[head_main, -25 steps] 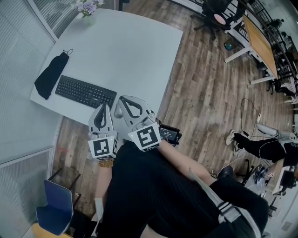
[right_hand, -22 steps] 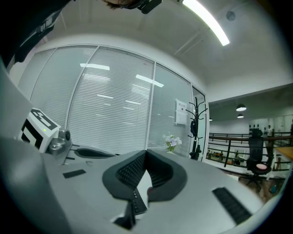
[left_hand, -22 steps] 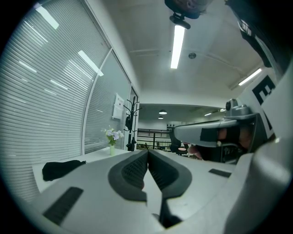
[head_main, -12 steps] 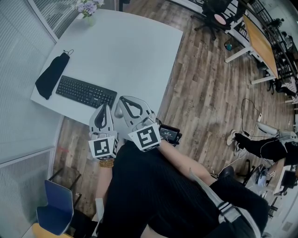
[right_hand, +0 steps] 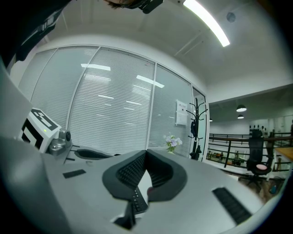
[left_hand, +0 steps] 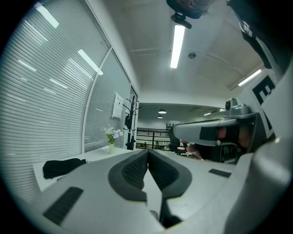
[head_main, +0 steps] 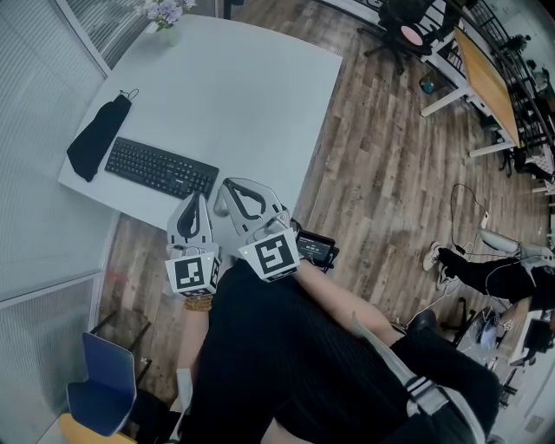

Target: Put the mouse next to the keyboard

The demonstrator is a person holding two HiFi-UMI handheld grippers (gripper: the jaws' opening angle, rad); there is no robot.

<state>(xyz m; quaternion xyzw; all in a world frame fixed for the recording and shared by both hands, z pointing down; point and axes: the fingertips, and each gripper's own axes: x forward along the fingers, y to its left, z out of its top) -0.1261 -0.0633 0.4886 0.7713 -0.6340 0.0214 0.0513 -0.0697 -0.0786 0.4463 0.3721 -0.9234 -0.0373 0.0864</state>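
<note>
A black keyboard point(head_main: 161, 167) lies near the front left edge of the white table point(head_main: 251, 87). I see no mouse in any view. Both grippers hover side by side at the table's near edge, just right of the keyboard. My left gripper point(head_main: 194, 199) is shut, its tips meeting with nothing between them point(left_hand: 148, 151). My right gripper point(head_main: 227, 185) also has its tips together point(right_hand: 146, 152) and is empty; a strip of the keyboard point(right_hand: 137, 199) shows through the gap lower down between its jaws.
A black pouch point(head_main: 98, 139) lies left of the keyboard, and it shows in the left gripper view too point(left_hand: 64, 167). A vase of flowers point(head_main: 165, 17) stands at the table's far corner. Behind the table runs a blinds-covered glass wall. A blue chair point(head_main: 104, 386) stands on the wood floor.
</note>
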